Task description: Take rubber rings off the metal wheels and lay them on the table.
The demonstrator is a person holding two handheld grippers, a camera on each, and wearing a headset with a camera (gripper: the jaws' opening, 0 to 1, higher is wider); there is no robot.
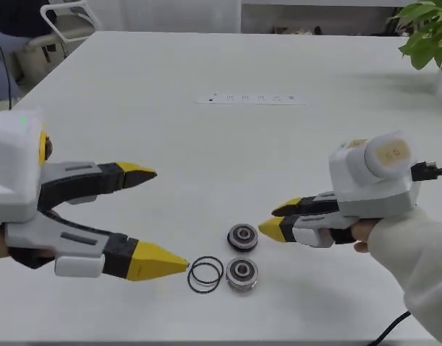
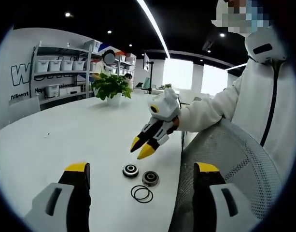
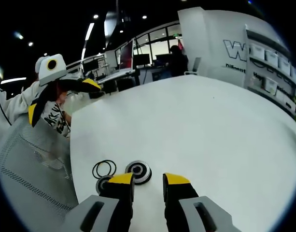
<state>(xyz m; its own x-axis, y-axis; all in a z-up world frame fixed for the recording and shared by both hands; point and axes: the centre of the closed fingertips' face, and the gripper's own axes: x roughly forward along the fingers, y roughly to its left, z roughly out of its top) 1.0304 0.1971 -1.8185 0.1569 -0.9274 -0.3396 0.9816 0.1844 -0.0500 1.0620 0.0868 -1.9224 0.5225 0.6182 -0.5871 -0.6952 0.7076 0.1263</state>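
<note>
Two small metal wheels (image 1: 243,236) (image 1: 241,274) lie near the table's front edge, with two thin black rubber rings (image 1: 205,274) flat on the table just left of the nearer wheel. My left gripper (image 1: 163,218) hovers left of them, open wide and holding nothing. My right gripper (image 1: 272,220) is just right of the farther wheel, its jaws a narrow gap apart and empty. In the left gripper view the wheels (image 2: 130,170) (image 2: 150,178) and rings (image 2: 142,194) lie ahead, between the jaws. In the right gripper view one wheel (image 3: 138,170) sits just beyond the jaws, beside the rings (image 3: 104,168).
The white table (image 1: 206,144) stretches far back, with a flat white power strip (image 1: 251,99) at its middle. A potted plant (image 1: 430,32) stands at the far right corner. A mesh chair (image 2: 225,159) is at the table's near side.
</note>
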